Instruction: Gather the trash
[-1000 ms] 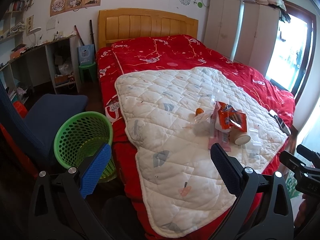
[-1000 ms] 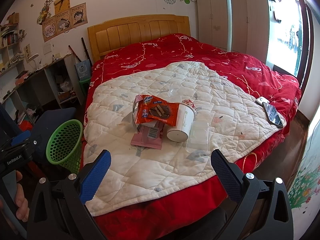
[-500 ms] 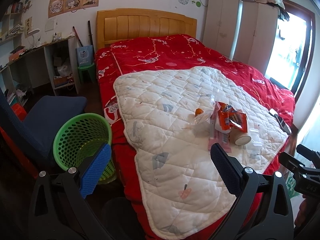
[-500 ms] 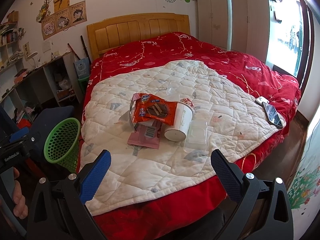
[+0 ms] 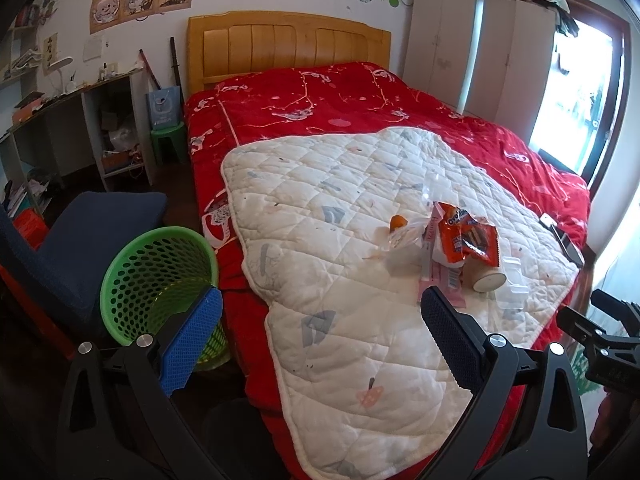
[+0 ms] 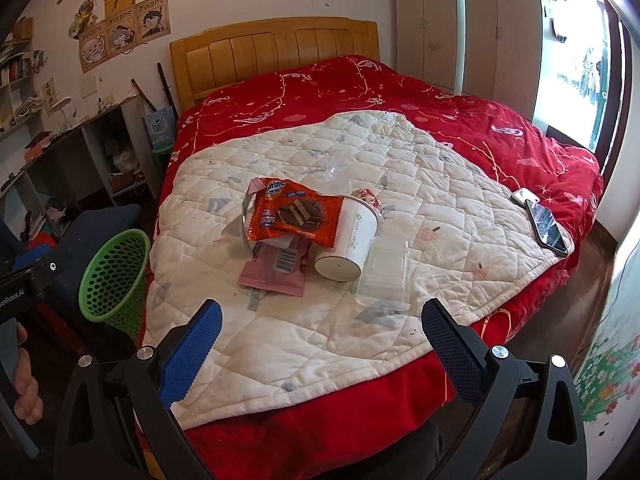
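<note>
A trash pile lies on the white quilt (image 6: pixel 280 152) of the red bed: an orange snack wrapper (image 6: pixel 294 214), a tipped white paper cup (image 6: pixel 352 242), a pink wrapper (image 6: pixel 276 270) and a clear plastic box (image 6: pixel 384 274). The wrapper (image 5: pixel 466 236) and cup (image 5: pixel 486 276) also show in the left wrist view, with a clear bag holding something orange (image 5: pixel 400 228). A green mesh basket (image 5: pixel 156 276) stands on the floor left of the bed, also in the right wrist view (image 6: pixel 114 276). My left gripper (image 5: pixel 320 336) and right gripper (image 6: pixel 320 348) are open and empty, short of the pile.
A blue chair (image 5: pixel 92 236) stands beside the basket. A phone (image 6: pixel 546 230) lies at the bed's right edge. Shelves (image 5: pixel 80 132) line the left wall, a wardrobe (image 6: pixel 460 20) the back right. The wooden headboard (image 6: pixel 276 52) is at the far end.
Both grippers have drifted slightly closer to the bed; the pile sits a little nearer in the right wrist view. Nothing has been taken hold of.
</note>
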`<state>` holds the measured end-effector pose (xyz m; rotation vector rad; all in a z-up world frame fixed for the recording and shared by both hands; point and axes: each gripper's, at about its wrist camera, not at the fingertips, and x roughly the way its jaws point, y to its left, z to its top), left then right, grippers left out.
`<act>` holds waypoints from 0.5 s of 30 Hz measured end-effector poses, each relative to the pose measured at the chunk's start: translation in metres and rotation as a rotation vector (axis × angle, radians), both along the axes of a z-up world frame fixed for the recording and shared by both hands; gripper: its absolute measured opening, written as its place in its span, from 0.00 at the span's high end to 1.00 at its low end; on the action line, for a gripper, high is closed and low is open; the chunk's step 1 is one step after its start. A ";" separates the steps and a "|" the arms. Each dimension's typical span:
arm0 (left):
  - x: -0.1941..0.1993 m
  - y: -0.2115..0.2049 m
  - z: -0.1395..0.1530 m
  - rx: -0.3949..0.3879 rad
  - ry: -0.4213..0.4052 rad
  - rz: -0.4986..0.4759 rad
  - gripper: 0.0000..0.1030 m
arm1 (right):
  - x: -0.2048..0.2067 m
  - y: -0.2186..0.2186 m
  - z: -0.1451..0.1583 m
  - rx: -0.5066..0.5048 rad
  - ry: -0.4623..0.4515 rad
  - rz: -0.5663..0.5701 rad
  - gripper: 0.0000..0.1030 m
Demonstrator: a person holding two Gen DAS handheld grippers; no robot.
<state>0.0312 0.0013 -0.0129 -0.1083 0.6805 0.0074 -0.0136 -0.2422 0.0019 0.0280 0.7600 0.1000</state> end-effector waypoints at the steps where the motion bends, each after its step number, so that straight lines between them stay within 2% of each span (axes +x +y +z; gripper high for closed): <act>1: 0.002 0.000 -0.001 -0.002 0.003 -0.002 0.05 | 0.003 -0.001 -0.001 0.000 0.003 0.001 0.06; 9: 0.022 -0.008 -0.005 -0.004 0.017 -0.043 0.05 | 0.020 -0.008 -0.005 0.003 0.020 0.006 0.06; 15: 0.043 -0.024 -0.008 -0.017 0.029 -0.116 0.05 | 0.032 -0.018 -0.009 0.014 0.039 0.006 0.06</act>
